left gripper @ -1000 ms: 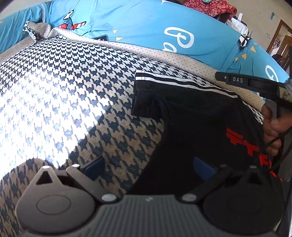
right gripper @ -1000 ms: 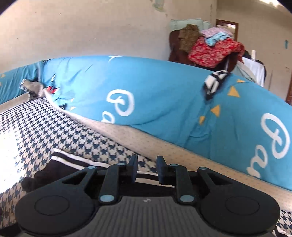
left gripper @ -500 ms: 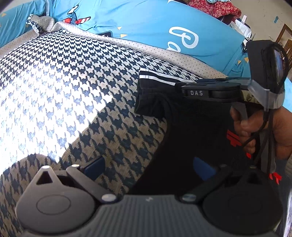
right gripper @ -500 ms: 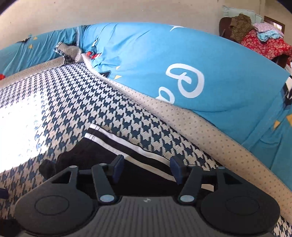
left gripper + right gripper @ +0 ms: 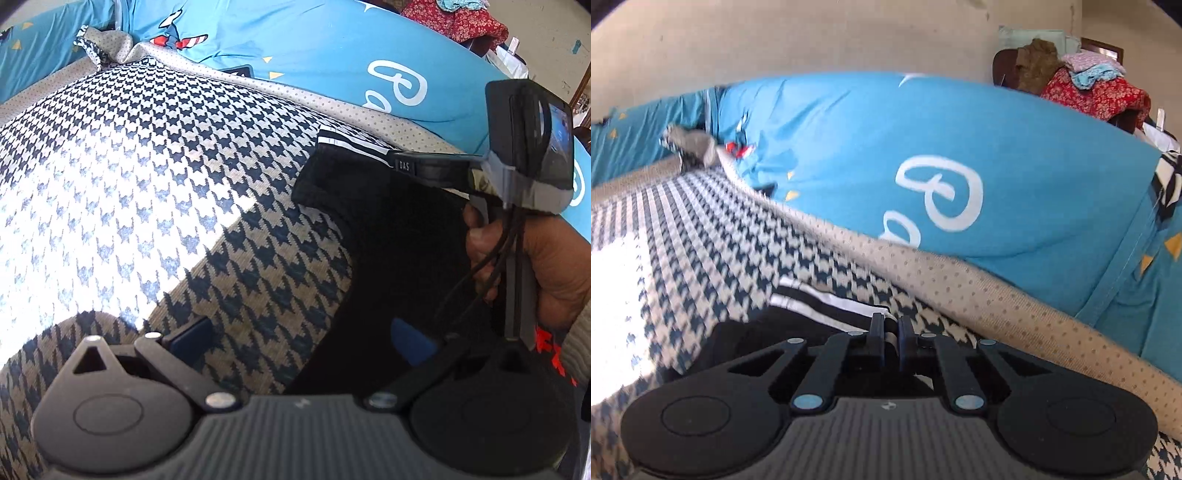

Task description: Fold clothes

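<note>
A black garment [image 5: 388,229] with white stripes along one edge and red print lies on the houndstooth bed cover [image 5: 147,166]. My left gripper [image 5: 301,332] is open and low over the cover. Its left pad [image 5: 192,334] hangs over the cover and its right pad [image 5: 410,339] over the black cloth. My right gripper [image 5: 404,166] reaches in from the right, held by a hand [image 5: 546,266]. In the right wrist view that right gripper [image 5: 891,328] is shut on the striped edge of the garment [image 5: 820,306], with white cloth pinched between its fingers.
A bulky blue duvet [image 5: 923,147] with white lettering runs along the far side of the bed, edged by a beige dotted band [image 5: 997,295]. A chair piled with clothes [image 5: 1089,85] stands at the wall. A bright sun patch [image 5: 92,221] lies on the cover at left.
My right gripper came in from the right and down to the striped edge, opened, then shut on it. The left gripper has hardly moved and stays open.
</note>
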`<move>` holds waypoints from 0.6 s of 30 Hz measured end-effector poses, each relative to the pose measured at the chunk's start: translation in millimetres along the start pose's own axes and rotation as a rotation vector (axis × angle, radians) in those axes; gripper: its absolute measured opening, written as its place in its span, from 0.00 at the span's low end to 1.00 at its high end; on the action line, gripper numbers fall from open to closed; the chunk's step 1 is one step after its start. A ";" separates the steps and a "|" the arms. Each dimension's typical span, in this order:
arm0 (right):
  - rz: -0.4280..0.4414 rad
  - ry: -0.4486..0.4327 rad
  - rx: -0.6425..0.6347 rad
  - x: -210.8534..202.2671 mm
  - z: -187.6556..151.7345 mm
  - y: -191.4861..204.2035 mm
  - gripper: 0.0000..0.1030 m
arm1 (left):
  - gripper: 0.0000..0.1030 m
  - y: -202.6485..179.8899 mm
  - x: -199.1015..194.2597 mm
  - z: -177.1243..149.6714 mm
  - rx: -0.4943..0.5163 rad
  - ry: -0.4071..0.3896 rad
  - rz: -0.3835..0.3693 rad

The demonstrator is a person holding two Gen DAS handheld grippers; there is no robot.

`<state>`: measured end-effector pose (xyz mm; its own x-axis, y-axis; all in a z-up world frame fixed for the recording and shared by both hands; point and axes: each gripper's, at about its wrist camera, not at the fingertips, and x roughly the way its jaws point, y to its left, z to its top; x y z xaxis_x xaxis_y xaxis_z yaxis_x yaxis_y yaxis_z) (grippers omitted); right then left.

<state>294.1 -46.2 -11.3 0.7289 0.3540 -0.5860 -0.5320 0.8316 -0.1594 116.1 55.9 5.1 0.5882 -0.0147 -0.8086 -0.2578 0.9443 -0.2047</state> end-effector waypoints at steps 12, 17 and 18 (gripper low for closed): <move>-0.034 -0.071 0.183 -73.8 -5.6 -23.0 0.27 | 1.00 6.8 -3.5 4.5 -0.040 -0.002 0.029; -0.085 -0.029 0.216 -118.6 -50.7 -19.0 0.34 | 1.00 0.0 -11.1 2.2 0.005 -0.031 0.028; -0.094 -0.021 0.214 -127.6 -60.2 -17.5 0.34 | 1.00 -2.7 -12.9 1.3 0.020 -0.040 0.026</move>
<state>184.5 -131.7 18.5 0.7810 0.2773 -0.5596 -0.3590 0.9325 -0.0389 110.2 53.9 16.8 0.6114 0.0230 -0.7910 -0.2588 0.9504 -0.1724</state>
